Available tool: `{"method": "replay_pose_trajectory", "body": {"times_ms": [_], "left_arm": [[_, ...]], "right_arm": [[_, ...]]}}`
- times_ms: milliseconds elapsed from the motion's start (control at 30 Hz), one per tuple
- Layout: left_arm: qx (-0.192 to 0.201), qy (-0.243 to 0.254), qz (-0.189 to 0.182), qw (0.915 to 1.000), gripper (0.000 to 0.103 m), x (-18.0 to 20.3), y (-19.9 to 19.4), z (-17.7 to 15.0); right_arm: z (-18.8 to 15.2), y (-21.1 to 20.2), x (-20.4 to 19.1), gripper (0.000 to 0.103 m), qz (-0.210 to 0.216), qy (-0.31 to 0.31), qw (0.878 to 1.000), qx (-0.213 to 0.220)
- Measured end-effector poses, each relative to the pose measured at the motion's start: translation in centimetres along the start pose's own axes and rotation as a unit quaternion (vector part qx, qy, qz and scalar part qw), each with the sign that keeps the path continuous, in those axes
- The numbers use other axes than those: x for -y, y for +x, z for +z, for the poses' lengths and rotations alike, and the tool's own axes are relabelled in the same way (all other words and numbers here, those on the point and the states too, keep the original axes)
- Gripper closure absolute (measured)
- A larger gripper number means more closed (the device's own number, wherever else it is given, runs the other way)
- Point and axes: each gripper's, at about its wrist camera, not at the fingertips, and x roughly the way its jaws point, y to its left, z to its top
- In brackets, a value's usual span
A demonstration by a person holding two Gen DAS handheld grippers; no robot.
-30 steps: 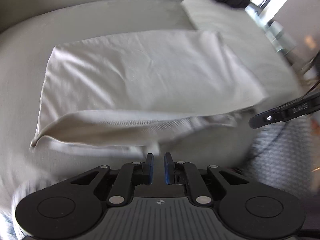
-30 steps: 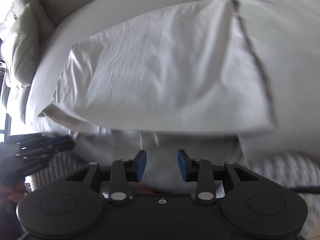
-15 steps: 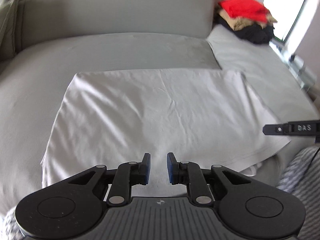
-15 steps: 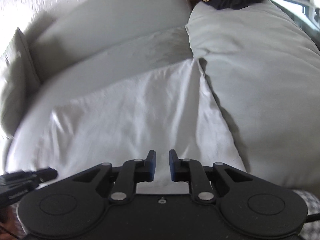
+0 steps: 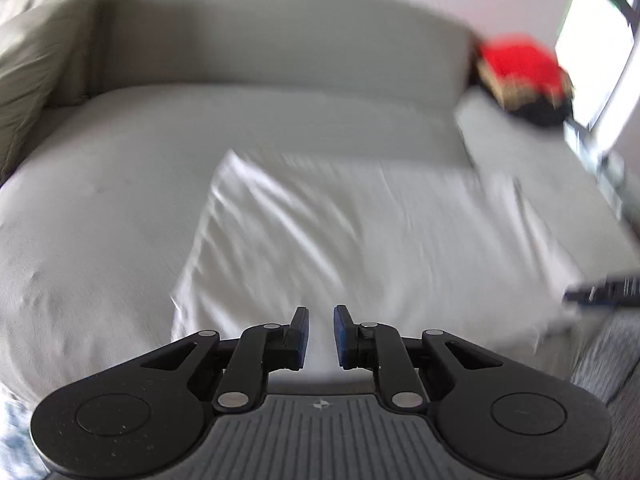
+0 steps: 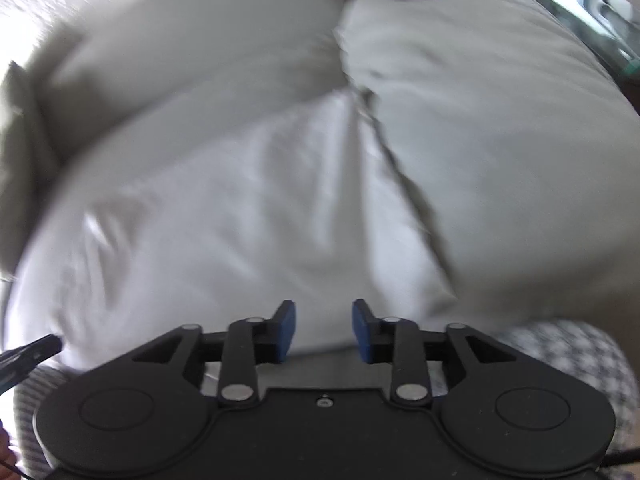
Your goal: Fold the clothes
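Note:
A white garment [image 5: 372, 236] lies folded flat on the grey sofa seat [image 5: 100, 208]; it also shows in the right wrist view [image 6: 240, 216]. My left gripper [image 5: 321, 334] hovers over its near edge, jaws slightly apart and empty. My right gripper [image 6: 323, 330] is open and empty over the garment's near right part. The right gripper's tip [image 5: 600, 292] shows at the right edge of the left wrist view; the left gripper's tip [image 6: 32, 350] shows at the lower left of the right wrist view. Both views are blurred.
A pile of red, tan and black clothes [image 5: 520, 76] sits at the sofa's far right. A cushion [image 5: 28, 64] leans at the far left. The sofa backrest [image 5: 280, 40] runs behind. A checked fabric [image 6: 560, 360] lies below the seat's front edge.
Both grippers have let the garment down flat and pulled back and up. The right gripper's jaws have opened wider since half a second ago. The left view has swung left.

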Motion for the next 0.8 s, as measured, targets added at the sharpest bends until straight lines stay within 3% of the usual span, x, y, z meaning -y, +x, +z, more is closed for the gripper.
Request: {"method": "replay_pose_trajectory", "body": {"times_ms": [67, 200, 467, 567, 667, 800], "left_arm": [[0.024, -0.025, 0.004, 0.9994, 0.087, -1.5, 0.0, 1.3], [0.051, -0.067, 0.016, 0.9963, 0.086, -4.6, 1.6, 3.9], [0.017, -0.172, -0.028, 0.9845, 0.087, -11.7, 8.5, 7.8], [-0.003, -0.224, -0.072, 0.9719, 0.087, -14.5, 10.7, 7.8], [-0.029, -0.282, -0.135, 0.9493, 0.086, -16.1, 12.7, 7.8], [-0.044, -0.316, -0.161, 0.9340, 0.085, -16.7, 14.4, 8.0]], "right_arm": [[0.7, 0.4, -1.6, 0.057, 0.035, -0.002, 0.999, 0.007], [1.8, 2.6, -4.5, 0.057, 0.093, 0.001, 0.996, -0.001], [2.9, 9.7, -7.9, 0.058, 0.133, 0.028, 0.989, -0.053], [2.7, 10.8, -7.8, 0.059, 0.129, 0.051, 0.988, -0.061], [2.5, 10.8, -7.7, 0.059, 0.129, 0.058, 0.988, -0.068], [2.5, 10.9, -7.7, 0.058, 0.127, 0.055, 0.988, -0.071]]}}
